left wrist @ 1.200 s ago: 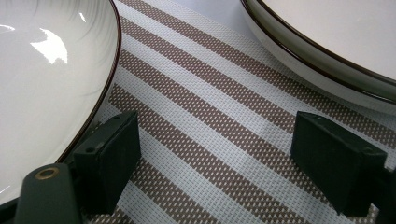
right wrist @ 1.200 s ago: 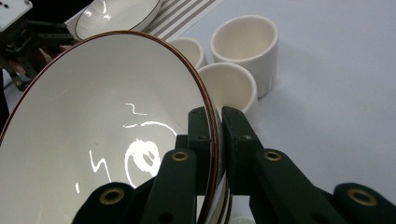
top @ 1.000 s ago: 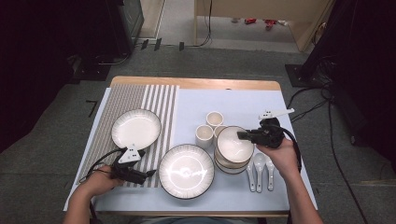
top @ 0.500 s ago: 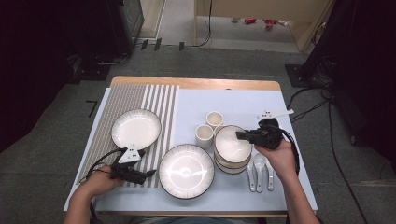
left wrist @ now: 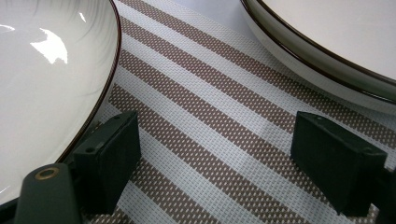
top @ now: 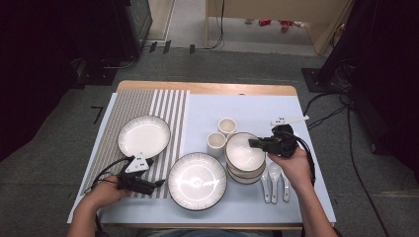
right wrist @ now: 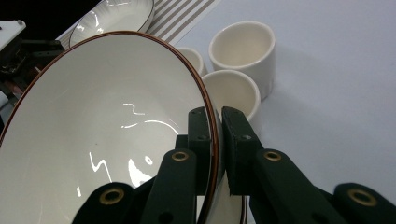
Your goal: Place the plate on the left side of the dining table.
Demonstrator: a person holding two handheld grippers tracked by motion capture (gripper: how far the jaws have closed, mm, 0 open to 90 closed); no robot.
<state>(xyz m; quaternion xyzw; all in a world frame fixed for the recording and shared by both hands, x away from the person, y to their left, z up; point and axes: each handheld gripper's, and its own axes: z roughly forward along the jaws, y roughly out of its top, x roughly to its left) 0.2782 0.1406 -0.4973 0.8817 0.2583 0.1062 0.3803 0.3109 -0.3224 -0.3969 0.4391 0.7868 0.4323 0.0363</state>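
A: Unmoved since a second ago, on both sides.

B: Right tool (right wrist: 215,140) clenched on the rim of the white, brown-edged ceramic bowl (right wrist: 102,130), topmost on the stack of bowls (top: 247,174), just beside two cream cups (top: 227,126).

A: And the left tool (left wrist: 219,158)?

B: Released, jaws wide, low over the striped woven mat (left wrist: 224,107) between two white plates (top: 197,180).

A: Progress?

B: Early, by the look: gripped, not yet carried off. Lifting and placing left to do.

cups (top: 221,134) behind bowls (top: 244,157), spoons (top: 275,177) right
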